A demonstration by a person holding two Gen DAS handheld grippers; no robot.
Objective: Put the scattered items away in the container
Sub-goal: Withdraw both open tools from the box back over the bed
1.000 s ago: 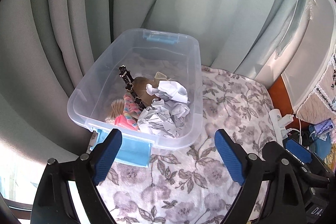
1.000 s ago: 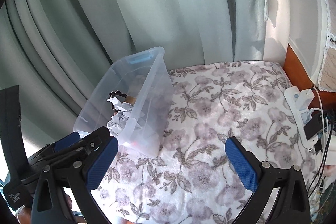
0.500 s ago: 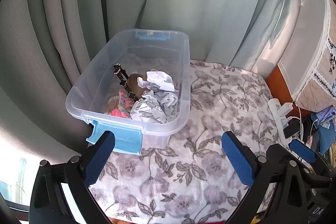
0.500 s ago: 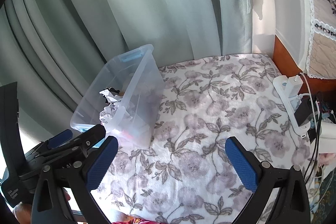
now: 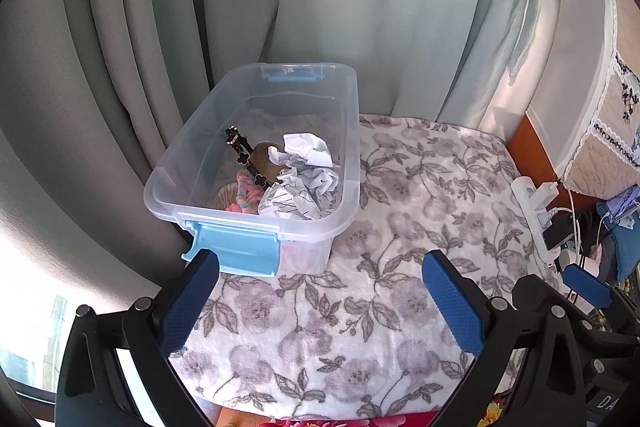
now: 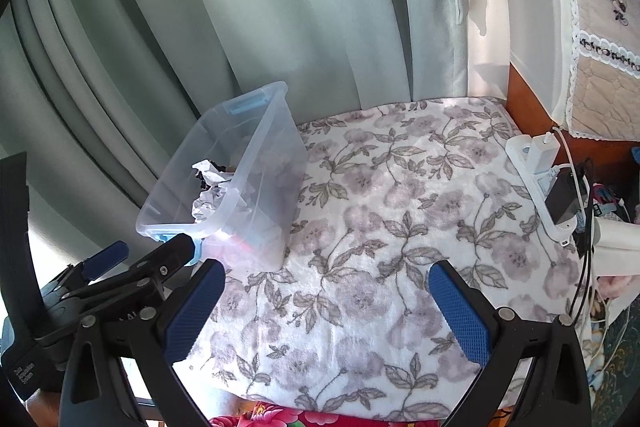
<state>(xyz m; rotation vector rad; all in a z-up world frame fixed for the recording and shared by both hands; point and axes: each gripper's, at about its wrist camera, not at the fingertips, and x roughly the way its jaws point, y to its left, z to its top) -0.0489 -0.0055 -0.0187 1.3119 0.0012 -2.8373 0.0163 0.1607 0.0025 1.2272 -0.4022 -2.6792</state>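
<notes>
A clear plastic bin with light blue latches stands at the left of the flowered cloth. Inside lie crumpled white papers, a black clover-pattern strap, a brown round item and a pink striped piece. My left gripper hangs open above the cloth, just in front of the bin, nothing between its blue pads. My right gripper is open too, to the right of the bin, empty. The left gripper shows in the right wrist view.
Grey-green curtains hang right behind the bin. A white power strip with plugs and cables lies along the cloth's right edge, beside a wooden board. A red flowered fabric shows under the cloth's near edge.
Both grippers have drawn back from the bin, which now looks smaller and farther. The left gripper's jaws have spread a little wider. Nothing in the bin has moved.
</notes>
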